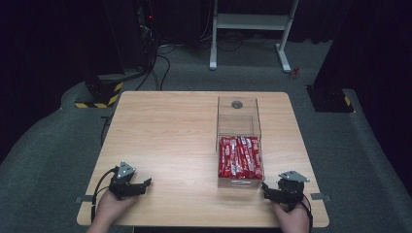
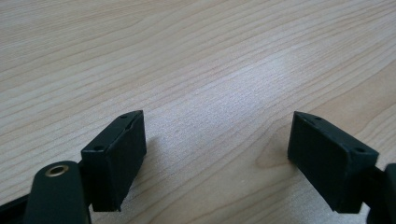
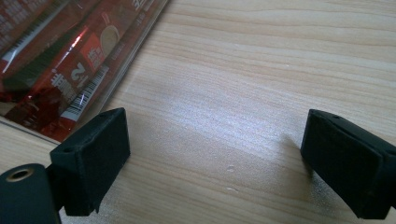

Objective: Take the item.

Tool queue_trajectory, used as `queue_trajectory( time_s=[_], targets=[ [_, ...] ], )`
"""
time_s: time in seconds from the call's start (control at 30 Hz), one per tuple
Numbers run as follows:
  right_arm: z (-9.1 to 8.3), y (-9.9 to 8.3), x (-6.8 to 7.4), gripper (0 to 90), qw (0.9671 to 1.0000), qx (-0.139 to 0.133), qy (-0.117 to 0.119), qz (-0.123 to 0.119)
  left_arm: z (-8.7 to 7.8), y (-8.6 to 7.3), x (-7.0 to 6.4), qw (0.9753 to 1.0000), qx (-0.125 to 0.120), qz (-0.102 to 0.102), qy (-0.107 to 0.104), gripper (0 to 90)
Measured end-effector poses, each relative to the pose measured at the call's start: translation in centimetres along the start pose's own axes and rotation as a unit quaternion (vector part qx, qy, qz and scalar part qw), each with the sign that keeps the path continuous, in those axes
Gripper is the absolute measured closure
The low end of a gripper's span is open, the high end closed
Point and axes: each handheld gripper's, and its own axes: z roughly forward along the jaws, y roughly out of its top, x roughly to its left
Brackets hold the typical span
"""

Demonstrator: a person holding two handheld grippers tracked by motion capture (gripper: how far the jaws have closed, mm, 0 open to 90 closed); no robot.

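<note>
Resting near the surface's [image 1: 165,131] front corners, left claw [image 1: 138,187] and right claw [image 1: 271,190] are both lying released, gripping nothing. Likely step: reaching into the clear box [image 1: 239,145] of red packets [image 1: 239,156]; approaching from above should be avoiding its walls.

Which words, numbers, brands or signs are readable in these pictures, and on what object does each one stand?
"2": a white digit on a red packet in the clear box, right gripper view.
Barcode on that packet: digits too small to read.
Other white print on the red packets: blurred, unreadable.
Label on the box's front wall, high view: too small to read.
</note>
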Motion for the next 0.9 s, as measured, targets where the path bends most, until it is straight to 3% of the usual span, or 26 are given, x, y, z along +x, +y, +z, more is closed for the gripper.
queue_trajectory(
  time_s=[0.77,0.83,0.9],
  targets=[
    [-0.11,-0.09,0.02,7.6,1.0000,0.002,0.004,-0.001,-0.06,0.17,-0.10,0.9999,0.009,0.001,0.007,19.5],
    [-0.10,-0.09,0.02,7.6,1.0000,0.002,0.004,-0.001,-0.06,0.32,-0.27,0.9999,0.014,-0.006,0.008,19.8],
    [-0.10,-0.09,0.03,7.6,1.0000,0.001,0.005,-0.002,-0.09,0.66,-0.85,0.9998,0.018,0.003,0.005,21.4]
  ],
)
